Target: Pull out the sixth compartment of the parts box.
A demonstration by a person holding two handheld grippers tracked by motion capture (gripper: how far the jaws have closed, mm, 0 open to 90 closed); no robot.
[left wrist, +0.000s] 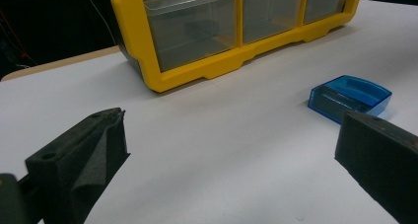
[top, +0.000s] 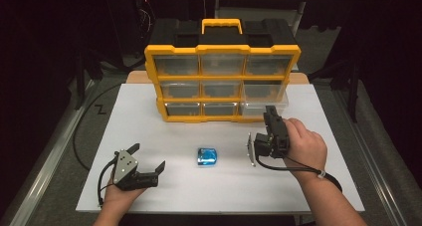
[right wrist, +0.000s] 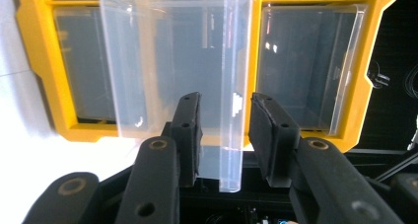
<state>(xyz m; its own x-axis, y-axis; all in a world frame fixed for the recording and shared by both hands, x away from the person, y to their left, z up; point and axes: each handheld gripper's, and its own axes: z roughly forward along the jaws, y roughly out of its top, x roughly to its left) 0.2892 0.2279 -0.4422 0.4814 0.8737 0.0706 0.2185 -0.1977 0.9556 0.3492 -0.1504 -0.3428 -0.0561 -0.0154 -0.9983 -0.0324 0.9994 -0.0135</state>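
A yellow and black organizer [top: 222, 49] with clear drawers stands at the back of the white table [top: 149, 111]. Its bottom right clear drawer [top: 279, 103] sticks out a little from the frame. My right gripper [top: 270, 111] is at that drawer's front. In the right gripper view the jaws stand either side of the drawer's upright clear handle [right wrist: 231, 135], with a small gap on each side, so the right gripper [right wrist: 225, 110] is open. A small blue translucent case [top: 207, 157] lies mid-table. My left gripper [top: 148, 156] rests open left of it, holding nothing.
The organizer's yellow frame [left wrist: 138, 36] and the blue case [left wrist: 351, 96] lie ahead of the left gripper [left wrist: 231, 130], with bare white table between. A black cable [top: 79, 131] loops off the table's left edge. Dark floor surrounds the table.
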